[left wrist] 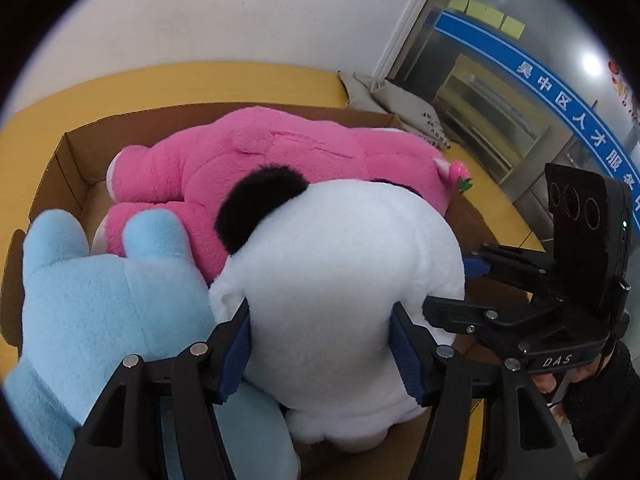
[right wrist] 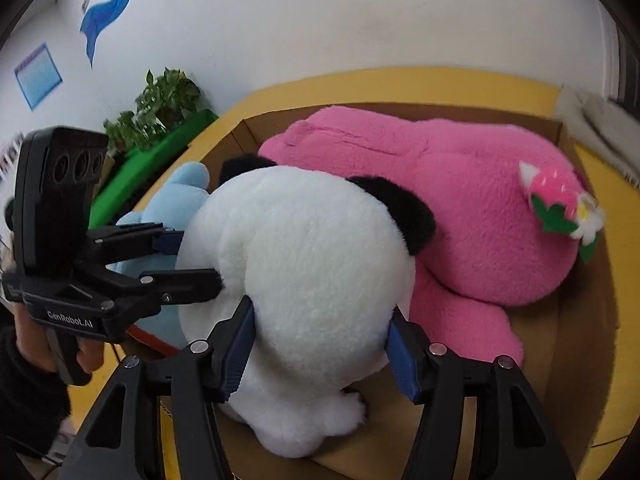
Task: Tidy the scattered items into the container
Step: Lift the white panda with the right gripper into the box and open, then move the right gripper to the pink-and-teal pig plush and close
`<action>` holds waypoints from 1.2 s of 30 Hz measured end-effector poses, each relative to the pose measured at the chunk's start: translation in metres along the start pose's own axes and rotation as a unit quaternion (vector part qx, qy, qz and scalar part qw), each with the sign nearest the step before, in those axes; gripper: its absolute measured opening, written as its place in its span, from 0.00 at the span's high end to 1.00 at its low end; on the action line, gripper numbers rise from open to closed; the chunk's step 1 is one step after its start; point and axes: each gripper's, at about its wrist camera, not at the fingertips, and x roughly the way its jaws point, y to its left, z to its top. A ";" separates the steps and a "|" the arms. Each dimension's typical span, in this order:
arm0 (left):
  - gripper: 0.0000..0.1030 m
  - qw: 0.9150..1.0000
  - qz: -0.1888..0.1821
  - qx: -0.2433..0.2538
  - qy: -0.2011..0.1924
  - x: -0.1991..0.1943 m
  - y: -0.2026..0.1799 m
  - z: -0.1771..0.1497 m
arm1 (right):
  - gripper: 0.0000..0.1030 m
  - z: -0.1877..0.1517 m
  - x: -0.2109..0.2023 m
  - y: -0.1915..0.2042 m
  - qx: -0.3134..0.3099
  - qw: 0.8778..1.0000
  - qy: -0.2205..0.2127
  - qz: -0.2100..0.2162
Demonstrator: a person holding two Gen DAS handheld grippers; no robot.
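White wall (left wrist: 200,12) behind, yellow table (left wrist: 248,80) under everything, and the cardboard box (left wrist: 60,160) sat open on it. Biggest load inside was the pink plush (left wrist: 288,160), sprawled across the far side of the box. In front of it, the white plush (left wrist: 340,280) with black ears was in my grip, low in the box. My left claw (left wrist: 320,344) was clamped on its body, blue pads pressed into the fur; my right claw (right wrist: 320,344) was clamped on it too, from the other side. The blue plush (left wrist: 88,300) was jammed against the near-left wall. My worry: the box looked crowded, so pushing down could tip the white plush over the rim, and the soft fur could slip from the pads.
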 end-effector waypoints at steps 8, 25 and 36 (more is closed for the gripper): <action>0.37 1.000 -0.026 -0.011 0.001 -0.009 0.008 -0.009 | 0.35 0.024 -0.052 -0.001 0.000 0.998 -0.056 0.020; 0.27 0.999 0.039 0.031 -0.010 0.002 -0.012 -0.004 | 0.41 0.018 -0.023 -0.012 0.058 0.998 -0.007 0.011; 0.22 0.999 -0.003 -0.023 -0.034 -0.028 -0.001 -0.016 | 0.04 -0.091 -0.238 -0.013 0.051 0.988 -0.144 -0.021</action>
